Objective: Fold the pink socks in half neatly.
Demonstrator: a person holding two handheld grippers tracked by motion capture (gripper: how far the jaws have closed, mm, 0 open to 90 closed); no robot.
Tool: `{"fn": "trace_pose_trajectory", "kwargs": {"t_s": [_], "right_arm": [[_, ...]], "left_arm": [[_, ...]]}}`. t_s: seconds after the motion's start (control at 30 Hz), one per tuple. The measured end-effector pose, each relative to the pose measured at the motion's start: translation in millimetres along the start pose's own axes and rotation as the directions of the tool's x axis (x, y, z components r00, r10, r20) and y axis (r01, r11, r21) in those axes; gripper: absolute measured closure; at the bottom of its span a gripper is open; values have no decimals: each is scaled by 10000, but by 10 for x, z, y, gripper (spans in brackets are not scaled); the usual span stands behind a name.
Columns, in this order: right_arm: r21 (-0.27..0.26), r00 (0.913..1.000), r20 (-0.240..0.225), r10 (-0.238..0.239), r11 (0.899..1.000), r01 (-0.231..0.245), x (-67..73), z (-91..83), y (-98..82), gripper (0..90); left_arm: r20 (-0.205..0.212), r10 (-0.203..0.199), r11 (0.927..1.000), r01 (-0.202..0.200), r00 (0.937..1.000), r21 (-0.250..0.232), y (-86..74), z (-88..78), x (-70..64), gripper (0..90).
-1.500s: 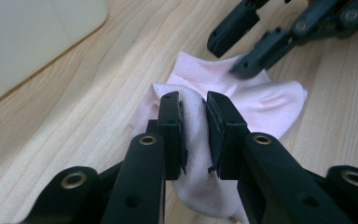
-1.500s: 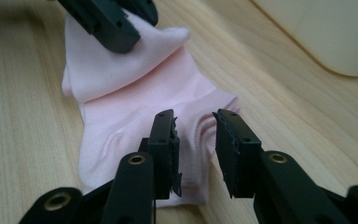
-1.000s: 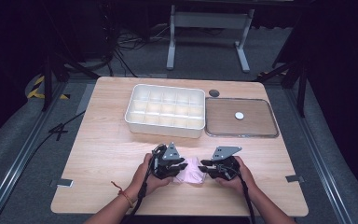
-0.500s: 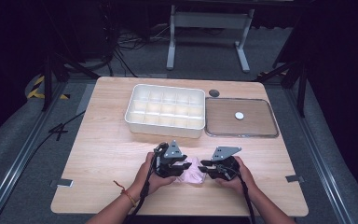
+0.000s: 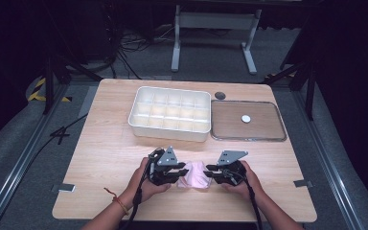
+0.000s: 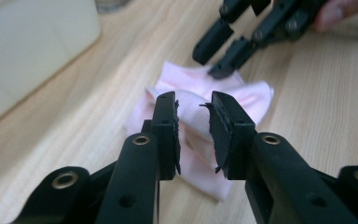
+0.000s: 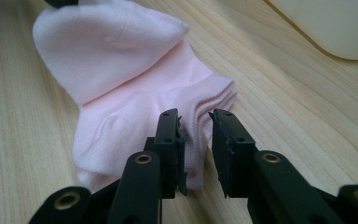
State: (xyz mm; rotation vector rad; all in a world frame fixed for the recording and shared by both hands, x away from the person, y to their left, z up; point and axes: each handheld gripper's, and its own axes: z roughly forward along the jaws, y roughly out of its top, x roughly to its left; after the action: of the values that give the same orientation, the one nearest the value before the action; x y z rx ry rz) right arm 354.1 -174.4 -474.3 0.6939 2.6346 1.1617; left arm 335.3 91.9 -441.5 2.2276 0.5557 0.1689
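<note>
The left gripper has its two black fingers a little apart, with a fold of the pale pink, soft knitted sock lying in the gap between them; whether the fabric is actually pinched cannot be told. The right gripper likewise has its fingers slightly apart, poised over the ribbed cuff edge of the pink sock, one finger overlapping the cuff and the other over bare wood. In the left gripper view the right gripper comes in from the far side, its tips at the sock's opposite edge. From the high view, the sock lies flat and partly folded on the light wooden worktop near the person's edge, directly between the left gripper and the right gripper, each held in a hand. Farther back, well apart from the sock, stands a white plastic divided organiser box, and just beside it on the right a shallow metal-rimmed tray holding a small white round disc. A small dark round object sits on the worktop behind the tray.
</note>
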Motion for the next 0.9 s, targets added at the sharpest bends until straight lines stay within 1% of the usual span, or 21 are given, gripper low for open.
{"fn": "trace_pose_trajectory", "kwargs": {"t_s": [0.07,0.1,0.13,0.17,0.2,0.23,0.27,0.3,0.37,0.4,0.43,0.5,0.57,0.6,0.7,0.73,0.77,0.8,0.83,0.87,0.9], "right_arm": [[-16,10000,9,-32,10000,32,-1,1,0,725],[-8,10000,28,-17,10000,17,0,0,0,727],[-8,10000,28,-17,10000,17,0,0,0,727],[-25,10000,4,-27,10000,27,1,1,-1,728],[-32,10000,12,-33,10000,33,7,3,-2,729],[-23,10000,3,-53,10000,53,7,3,-2,730],[-29,10000,-4,-35,10000,35,8,3,-2,731],[-31,10000,-9,-32,10000,32,8,3,-2,731],[-31,10000,10,-92,10000,93,6,3,-2,731],[-12,10000,16,-83,10000,83,7,3,0,731],[-12,10000,16,-83,10000,83,7,3,0,731],[-3,10000,3,-68,10000,68,7,3,2,731],[6,10000,31,-77,10000,77,11,2,3,731],[11,10000,25,-87,10000,87,13,3,3,731],[13,9999,55,-125,9999,125,13,2,5,731],[17,9999,49,-133,9999,133,14,2,5,731],[16,9999,43,-157,9999,156,16,2,5,734],[16,9999,43,-157,9999,156,16,2,5,734],[14,9998,58,-190,9998,190,17,4,6,734],[14,9998,58,-190,9998,190,17,4,6,734],[17,9997,59,-227,9997,227,18,3,7,734]], "left_arm": [[-32,-129,9998,128,9999,-180,-16,-24,13,727],[-198,-114,9995,108,9997,-289,-8,-64,24,714],[-198,-114,9995,108,9997,-289,-8,-64,24,692],[-251,-366,9964,346,9990,-780,15,-170,67,692],[-257,-598,9925,567,9979,-1084,28,-245,101,673],[-308,-678,9908,637,9972,-1191,31,-281,115,670],[-381,-656,9907,605,9971,-1216,29,-315,128,677],[-399,-660,9909,608,9970,-1198,15,-331,129,684],[-361,-577,9942,541,9977,-933,-33,-310,115,696],[-313,-365,9983,350,9988,-470,-77,-240,83,704],[-313,-365,9983,350,9988,-470,-77,-240,83,706],[-145,-154,9997,152,9998,-200,-94,-147,35,706],[18,16,10000,-16,10000,-36,-93,-61,-4,705],[58,15,10000,-15,10000,29,-94,-28,-21,708],[139,187,9996,-190,9997,226,-89,100,-70,723],[187,303,9990,-309,9994,323,-82,147,-81,733],[232,301,9989,-309,9993,358,-68,226,-104,743],[232,301,9989,-309,9993,358,-68,226,-104,744],[254,416,9983,-425,9988,390,-56,261,-111,749],[270,370,9987,-378,9990,328,-46,296,-128,749],[292,470,9980,-482,9985,401,-35,325,-139,753]]}}
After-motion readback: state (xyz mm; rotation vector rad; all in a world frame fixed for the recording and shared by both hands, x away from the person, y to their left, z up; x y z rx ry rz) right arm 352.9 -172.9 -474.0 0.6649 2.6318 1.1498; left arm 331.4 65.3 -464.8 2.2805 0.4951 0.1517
